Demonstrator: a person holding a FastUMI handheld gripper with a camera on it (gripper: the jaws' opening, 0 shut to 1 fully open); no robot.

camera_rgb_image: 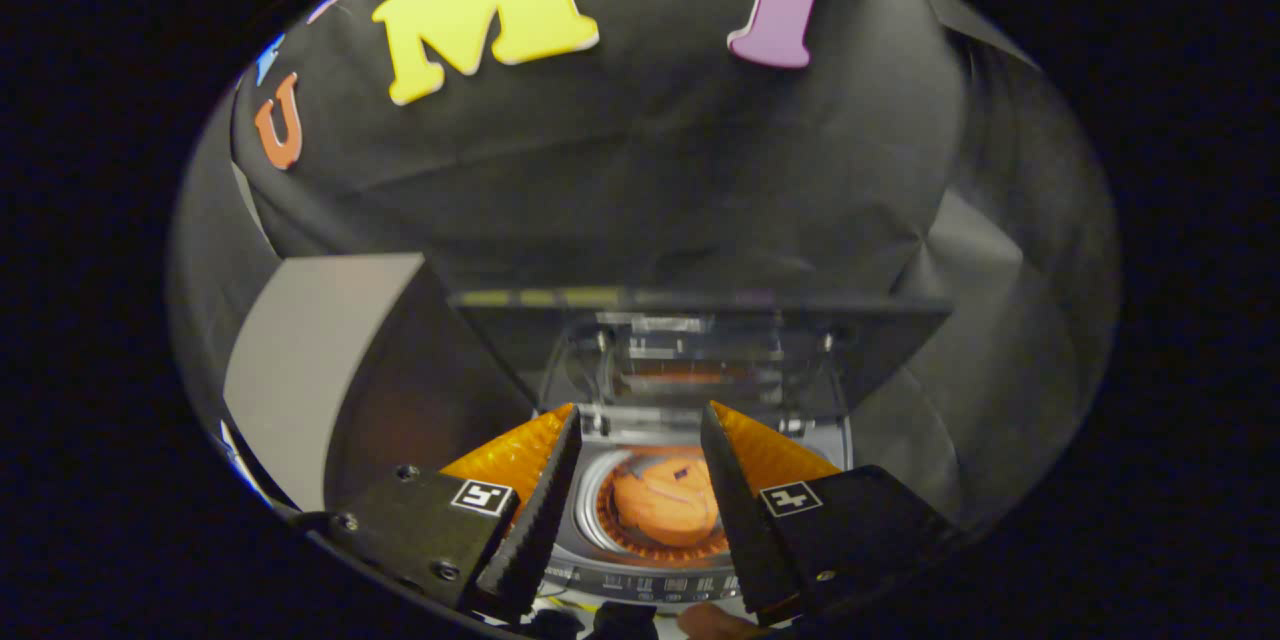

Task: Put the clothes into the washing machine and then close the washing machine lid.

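Gripper view: I look down along my two fingers into the open top of a small washer.
Clothes: an orange bundle lying in the drum, seen in the gap between my fingers, a little beyond their tips.
Drum: round, with a pale ring about the opening; the bundle sits near its middle.
Washer: its control strip runs across at 6 o'clock from the clothes, just below the drum.
Lid: raised, standing up behind the drum at 12 o'clock; its clear panel carries an orange reflection.
Gripper: fingers spread wide, one to each side of the drum opening, with nothing between them; I have hold of nothing.
Fingertip: part of a person's hand shows at 6 o'clock, below the control strip.
Box: a grey block at 9 o'clock from the lid, beside the washer.
Wall: black cloth behind it all, from 10 to 2 o'clock.
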